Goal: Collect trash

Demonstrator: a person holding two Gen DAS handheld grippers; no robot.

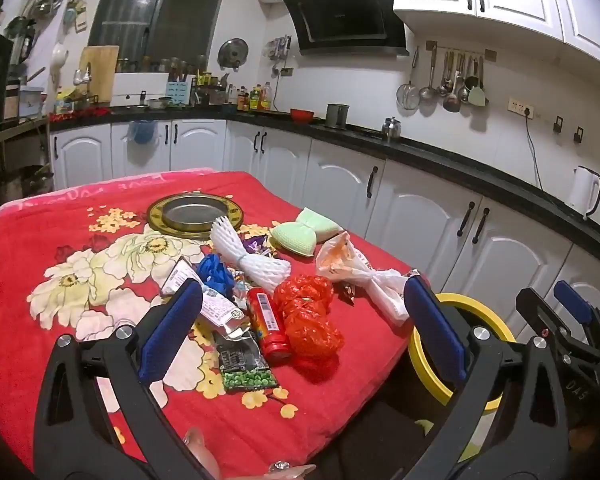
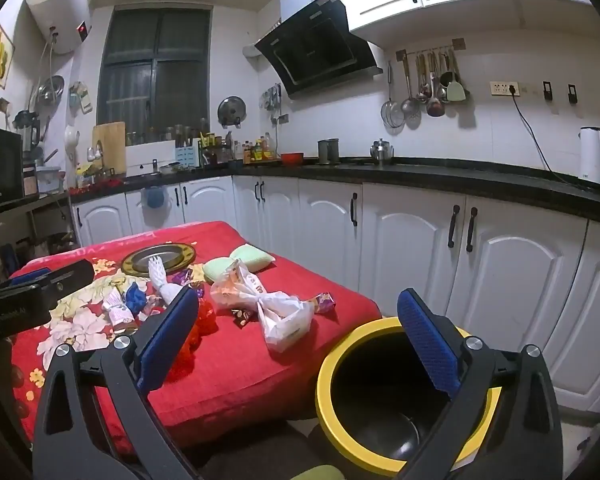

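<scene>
Trash lies heaped on a table under a red floral cloth [image 1: 80,216]: a crumpled red plastic bag [image 1: 308,320], a red tube [image 1: 266,322], a green pea snack packet [image 1: 246,368], a white foam net [image 1: 248,252], a blue bag [image 1: 216,272] and a knotted white plastic bag [image 2: 276,312]. My left gripper [image 1: 304,324] hovers open in front of the pile, holding nothing. My right gripper [image 2: 298,340] stands open and empty between the table's corner and a yellow-rimmed black bin [image 2: 328,360] on the floor to the right.
A gold-rimmed metal plate [image 1: 194,214] and a pale green foam piece [image 1: 300,232] lie further back on the cloth. White cabinets [image 2: 500,272] under a black counter [image 2: 460,180] run behind the table and bin. A white kettle [image 2: 594,156] stands on the counter.
</scene>
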